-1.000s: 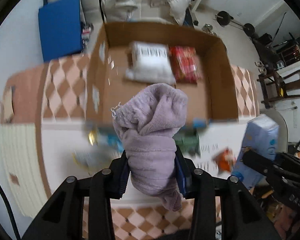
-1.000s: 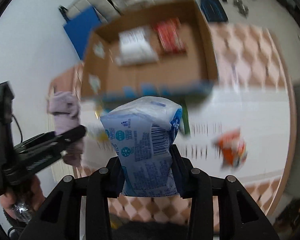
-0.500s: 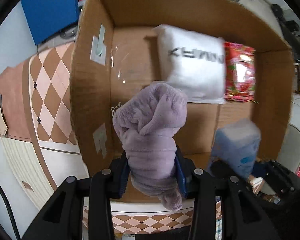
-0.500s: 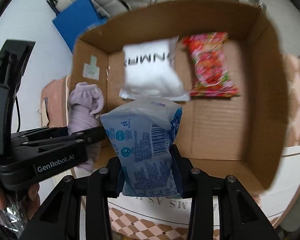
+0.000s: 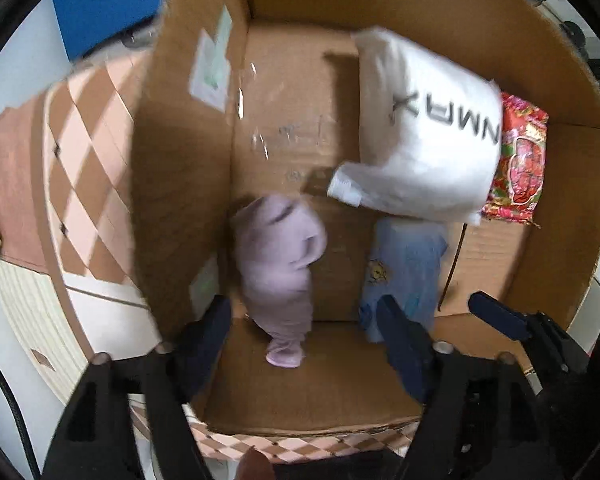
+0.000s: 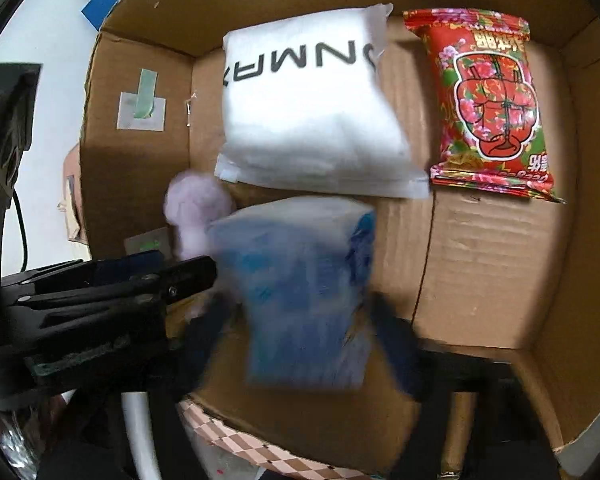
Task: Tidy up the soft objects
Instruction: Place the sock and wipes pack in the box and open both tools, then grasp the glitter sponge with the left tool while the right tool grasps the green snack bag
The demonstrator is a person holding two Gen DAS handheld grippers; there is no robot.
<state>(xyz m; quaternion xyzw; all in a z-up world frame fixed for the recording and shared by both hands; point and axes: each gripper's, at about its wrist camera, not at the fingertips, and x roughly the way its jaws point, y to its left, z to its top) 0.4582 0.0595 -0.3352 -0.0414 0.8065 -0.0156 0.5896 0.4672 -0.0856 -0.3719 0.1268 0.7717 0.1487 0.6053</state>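
1. A cardboard box (image 5: pixel 188 152) is lying open on a checkered worktop (image 5: pixel 84 152), and both tools are reaching over its near wall.
2. The left tool (image 5: pixel 304 332) is standing wide open, its dark fingers (image 5: pixel 208 332) spread apart and gripping nothing. A lilac cloth bundle (image 5: pixel 278 264) is sitting between them, clear of both fingers and blurred, close to the box's left wall.
3. The right tool (image 6: pixel 300 344) is also standing open, its fingers apart on either side of a pale blue packet (image 6: pixel 304 292). The packet is blurred, so whether it is touching the fingers cannot be told.
4. A white pouch with black lettering (image 6: pixel 312 116) is lying toward the box's far wall, just behind the blue packet.
5. A red flowered packet (image 6: pixel 492 104) is lying beside the pouch, nearer the box's right wall.
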